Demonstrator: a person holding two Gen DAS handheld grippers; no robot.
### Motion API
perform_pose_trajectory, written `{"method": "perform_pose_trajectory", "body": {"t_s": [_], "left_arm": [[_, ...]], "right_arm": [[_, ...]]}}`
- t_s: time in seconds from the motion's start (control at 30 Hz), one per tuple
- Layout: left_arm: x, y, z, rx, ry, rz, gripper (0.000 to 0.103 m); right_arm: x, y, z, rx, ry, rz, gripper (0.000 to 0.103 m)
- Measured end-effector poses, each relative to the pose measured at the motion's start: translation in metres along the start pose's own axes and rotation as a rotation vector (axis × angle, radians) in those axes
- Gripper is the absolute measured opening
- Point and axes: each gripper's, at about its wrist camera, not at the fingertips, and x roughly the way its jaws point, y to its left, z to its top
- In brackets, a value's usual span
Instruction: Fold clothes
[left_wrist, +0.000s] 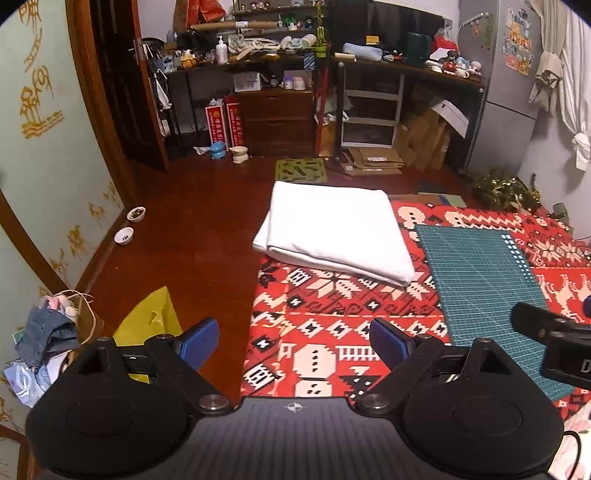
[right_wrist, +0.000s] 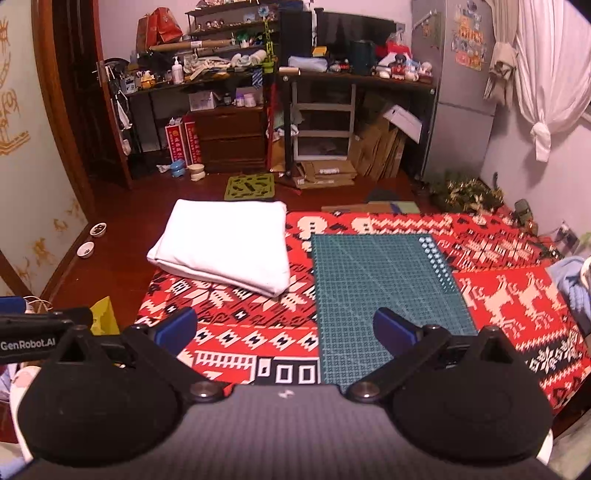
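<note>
A folded white garment lies at the far left corner of the red patterned blanket; the right wrist view shows the same white garment left of a green cutting mat. My left gripper hangs well above the blanket's near part, open, nothing between its blue pads. Over the line where blanket meets mat, my right gripper is open too and holds nothing. The right gripper's body shows at the right edge of the left wrist view.
A yellow bag and a pile of jeans cloth sit on the wooden floor left of the blanket. Two small bowls stand by the wall. Light blue cloth lies at the right. Cluttered shelves and cardboard fill the back.
</note>
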Motion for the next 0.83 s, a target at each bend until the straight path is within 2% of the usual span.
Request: {"method": "perform_pose_trajectory", "body": {"t_s": [0.83], "left_arm": [[-0.0085,0.0021,-0.0039,0.004,-0.021,0.004,0.087]], "right_arm": [[-0.0011,-0.0012,-0.0014,-0.013,0.016,0.015,0.102]]}}
